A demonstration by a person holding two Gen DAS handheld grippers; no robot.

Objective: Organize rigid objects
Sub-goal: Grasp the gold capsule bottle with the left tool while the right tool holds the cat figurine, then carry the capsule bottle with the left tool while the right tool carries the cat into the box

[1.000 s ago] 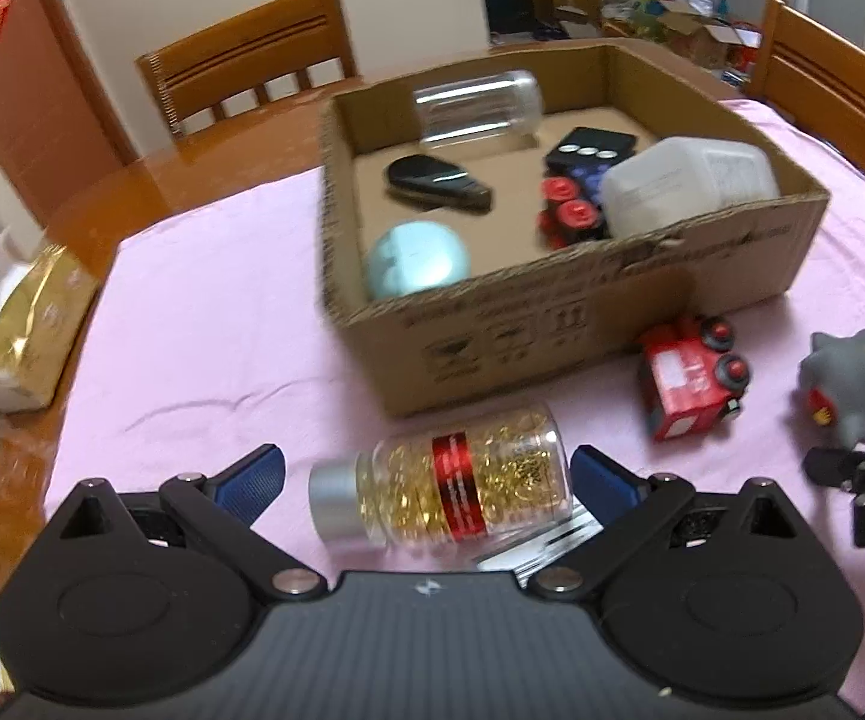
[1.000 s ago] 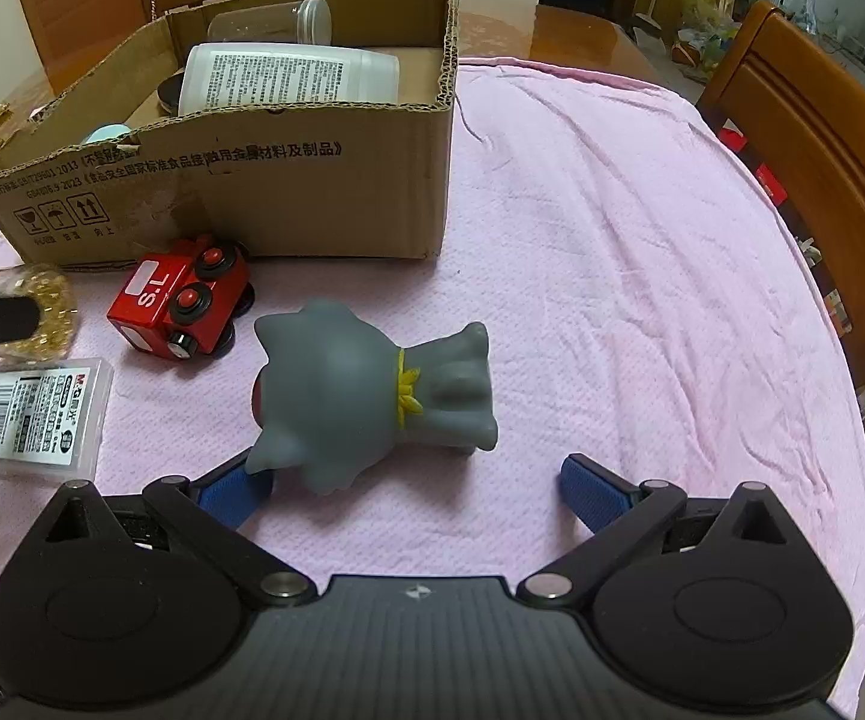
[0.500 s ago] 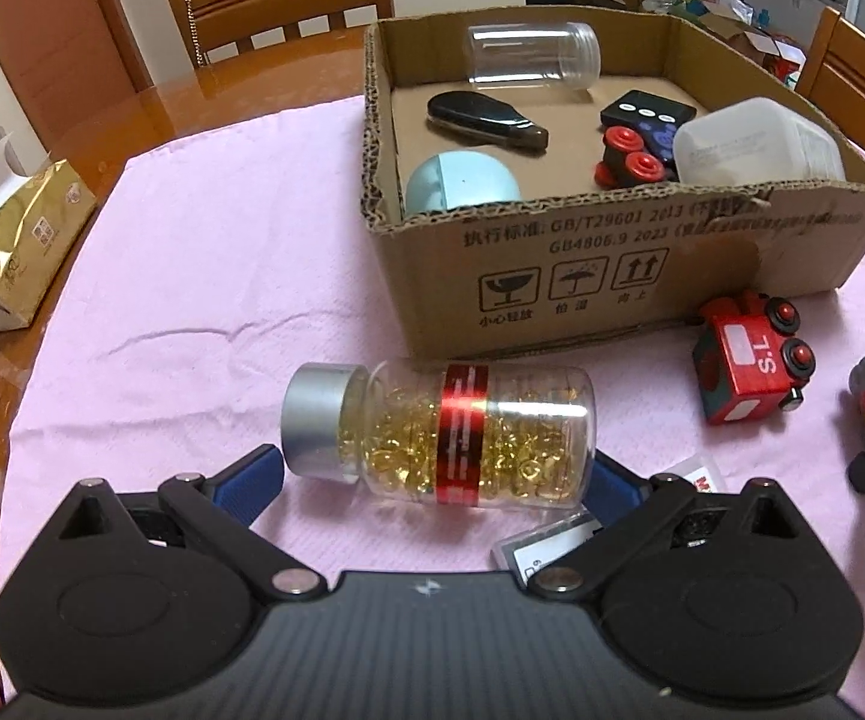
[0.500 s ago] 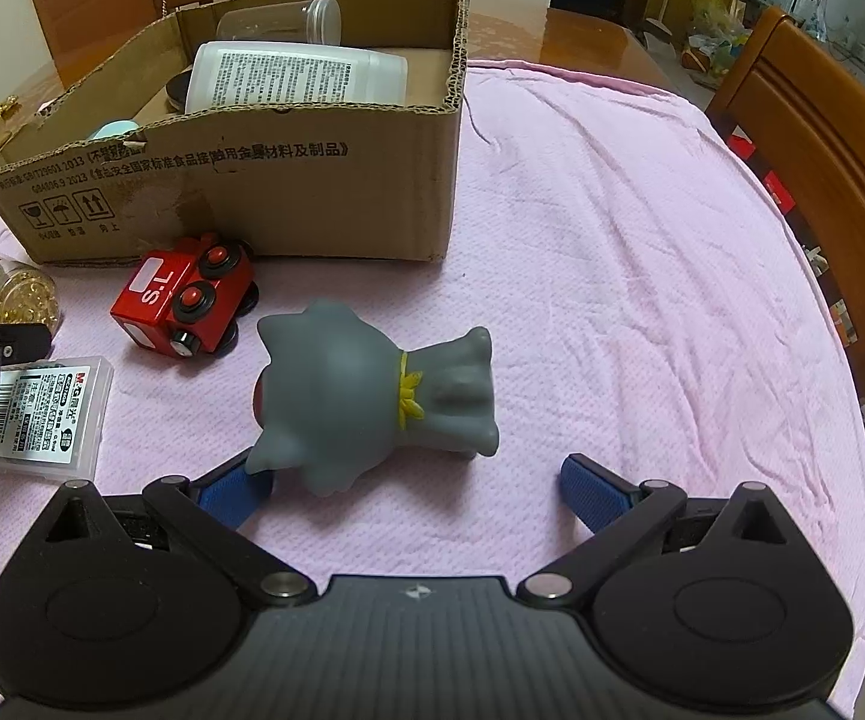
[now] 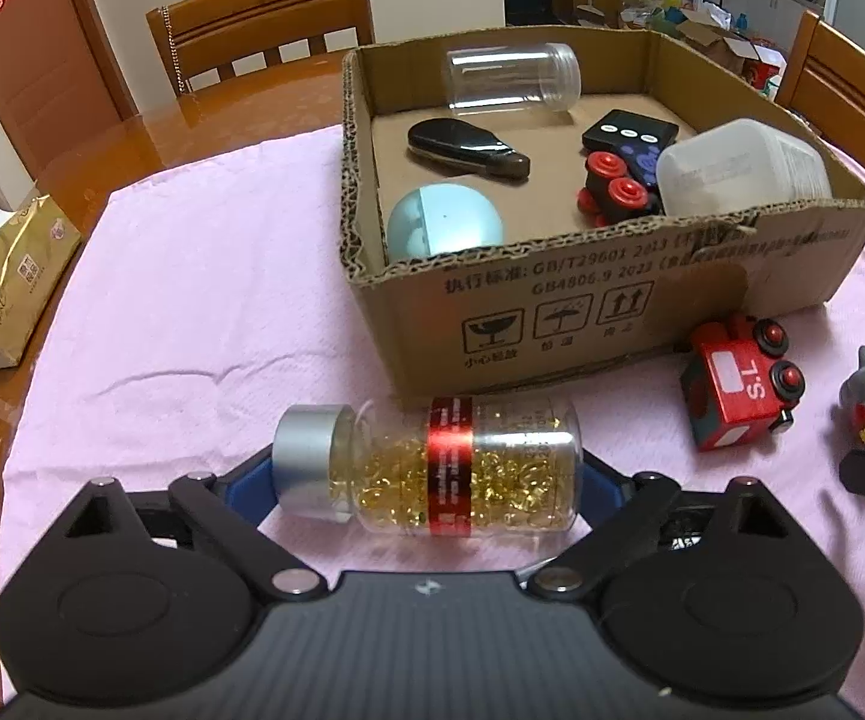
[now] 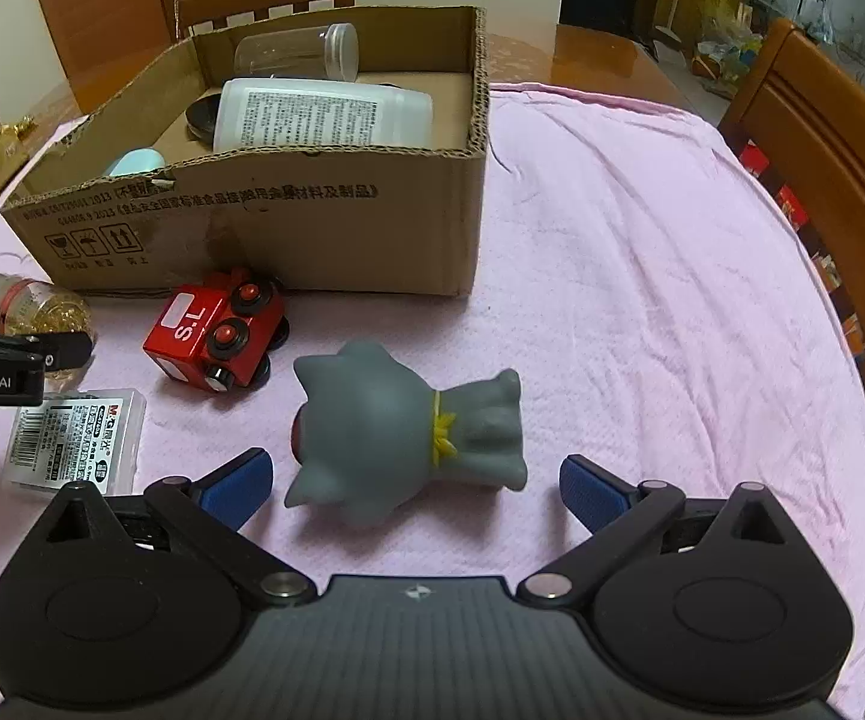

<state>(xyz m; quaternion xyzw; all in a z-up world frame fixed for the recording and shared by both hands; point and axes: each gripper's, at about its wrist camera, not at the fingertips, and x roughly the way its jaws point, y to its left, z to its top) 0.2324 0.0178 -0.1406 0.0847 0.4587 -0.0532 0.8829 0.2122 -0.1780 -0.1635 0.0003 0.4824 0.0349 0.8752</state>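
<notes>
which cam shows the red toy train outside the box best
The right wrist view: the red toy train lies whole and unobstructed on the pink cloth, just in front of the cardboard box. The left wrist view also shows it, but far out at the right, distorted by the fisheye.

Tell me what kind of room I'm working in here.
Most likely a home dining room: wooden dining chairs ring a wooden table under a pink cloth, with a wooden door behind and household clutter beyond.
</notes>
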